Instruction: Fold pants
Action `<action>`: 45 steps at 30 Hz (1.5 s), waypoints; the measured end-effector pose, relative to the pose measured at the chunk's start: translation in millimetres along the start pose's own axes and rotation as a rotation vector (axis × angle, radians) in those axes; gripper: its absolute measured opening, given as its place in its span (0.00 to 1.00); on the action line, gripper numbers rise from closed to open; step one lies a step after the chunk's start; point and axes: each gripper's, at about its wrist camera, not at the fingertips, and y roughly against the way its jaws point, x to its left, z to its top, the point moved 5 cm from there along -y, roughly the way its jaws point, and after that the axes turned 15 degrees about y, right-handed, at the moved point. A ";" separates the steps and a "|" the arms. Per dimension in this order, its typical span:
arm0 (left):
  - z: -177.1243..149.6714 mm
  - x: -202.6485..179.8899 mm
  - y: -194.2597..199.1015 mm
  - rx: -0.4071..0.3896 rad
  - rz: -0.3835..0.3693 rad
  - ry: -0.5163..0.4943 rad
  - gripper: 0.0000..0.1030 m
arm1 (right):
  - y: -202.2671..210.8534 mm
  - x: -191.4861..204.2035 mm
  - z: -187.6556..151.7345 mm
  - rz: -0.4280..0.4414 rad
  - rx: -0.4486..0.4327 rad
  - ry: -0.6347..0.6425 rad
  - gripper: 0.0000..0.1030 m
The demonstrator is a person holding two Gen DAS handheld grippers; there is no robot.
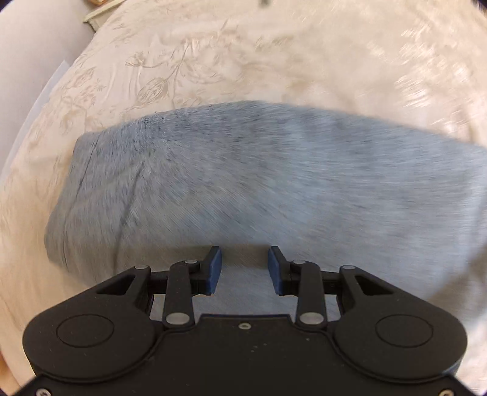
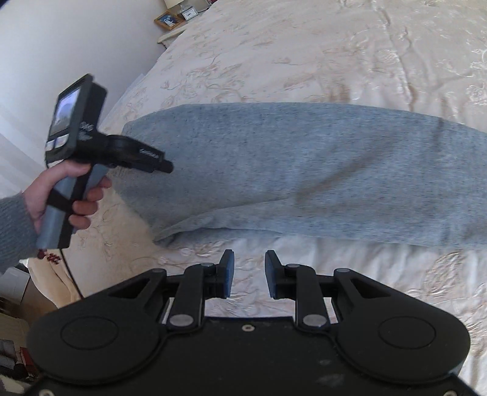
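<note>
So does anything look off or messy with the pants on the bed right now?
Nothing stands out. The grey pants lie flat in a long folded strip across the cream bedspread, with only soft creases near the left end.

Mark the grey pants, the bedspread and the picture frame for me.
grey pants [image 2: 304,170]: right wrist view, middle of the folded fabric.
bedspread [image 2: 304,54]: right wrist view, bare embroidered cream area beyond the pants.
picture frame [image 2: 169,20]: right wrist view, centre of the frame, top left.
</note>
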 end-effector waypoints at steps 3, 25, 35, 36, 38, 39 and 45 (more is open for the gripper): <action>9.7 4.4 -21.8 0.058 -0.038 -0.018 0.45 | -23.8 37.1 10.5 -0.001 0.003 -0.001 0.25; 37.9 24.7 -48.7 0.212 -0.213 -0.067 0.45 | -137.8 112.5 49.6 -0.112 0.054 0.156 0.31; 37.1 46.3 -44.0 0.184 -0.244 -0.061 0.45 | -136.4 161.1 23.8 -0.091 0.115 0.492 0.08; 34.6 48.3 -39.6 0.171 -0.243 -0.067 0.44 | -138.5 161.9 21.3 -0.101 0.125 0.495 0.08; 23.2 53.3 -22.0 0.129 -0.254 -0.075 0.43 | -141.3 164.6 18.5 -0.120 0.132 0.516 0.08; 16.5 56.1 -13.7 0.112 -0.264 -0.086 0.43 | -141.3 165.2 17.0 -0.125 0.134 0.531 0.08; -36.1 73.6 17.8 -0.029 -0.248 -0.244 0.46 | -140.1 161.7 11.8 -0.128 0.123 0.536 0.08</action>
